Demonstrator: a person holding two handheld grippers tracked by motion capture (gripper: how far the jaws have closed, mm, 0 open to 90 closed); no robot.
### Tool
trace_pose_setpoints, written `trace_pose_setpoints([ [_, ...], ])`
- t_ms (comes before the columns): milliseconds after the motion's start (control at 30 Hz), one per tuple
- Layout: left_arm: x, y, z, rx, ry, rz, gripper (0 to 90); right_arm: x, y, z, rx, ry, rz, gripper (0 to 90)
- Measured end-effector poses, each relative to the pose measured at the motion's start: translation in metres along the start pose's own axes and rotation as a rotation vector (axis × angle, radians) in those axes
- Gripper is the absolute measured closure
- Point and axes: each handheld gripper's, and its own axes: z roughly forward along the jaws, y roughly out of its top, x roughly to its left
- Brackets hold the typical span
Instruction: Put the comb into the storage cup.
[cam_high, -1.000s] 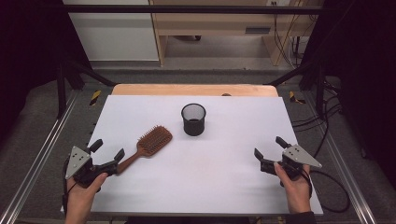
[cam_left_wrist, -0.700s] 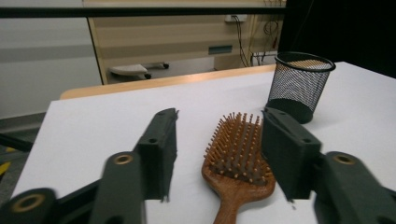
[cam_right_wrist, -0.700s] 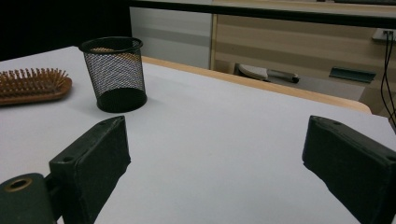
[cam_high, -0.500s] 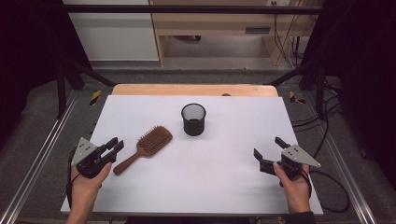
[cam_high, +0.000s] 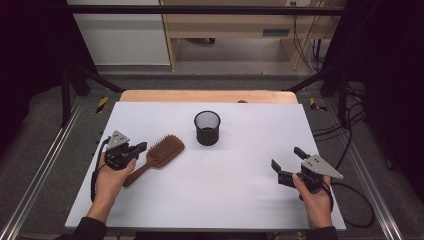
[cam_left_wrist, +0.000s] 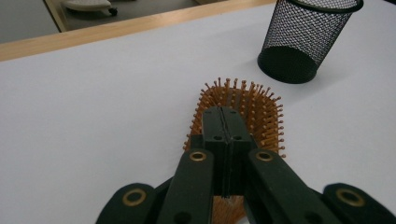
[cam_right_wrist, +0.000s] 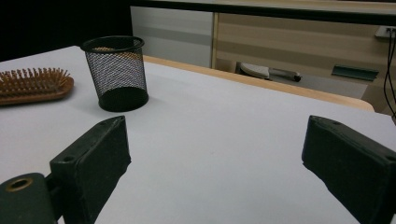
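Wooden paddle hairbrush: light, stiff, bristles up, best pinched across handle; left gripper just clamped tight on nothing above its neck; right gripper gaping, idle.

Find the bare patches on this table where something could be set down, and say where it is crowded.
Free: the white table between the mesh cup and right gripper, plus both far corners. Crowded: the left, where the left gripper meets the hairbrush.

Black tongs, brass-ringed screw holes
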Motion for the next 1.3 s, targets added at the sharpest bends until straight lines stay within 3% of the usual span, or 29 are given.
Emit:
trace_pose_setpoints([
  [267, -0.004, 0.009, 0.017, 0.045, 0.015, 0.011, 90.0, 0.000, 0.000, 0.001, 0.002, 0.006, -0.001, 7.7],
  [367, -0.004, 0.011, 0.029, 0.088, 0.026, 0.030, 90.0, 0.001, 0.000, 0.001, 0.003, 0.009, -0.002, 7.8],
  [633, 0.001, 0.002, 0.049, 0.163, 0.043, 0.028, 90.0, 0.000, -0.001, 0.001, 0.008, 0.010, 0.000, 7.8],
  [967, 0.001, 0.001, 0.048, 0.196, 0.002, 0.027, 90.0, 0.002, -0.001, 0.002, 0.016, 0.018, -0.006, 7.8],
  [1300, -0.003, -0.003, 0.045, 0.191, 0.002, 0.038, 90.0, 0.001, -0.001, 0.002, 0.018, 0.016, -0.004, 7.8],
])
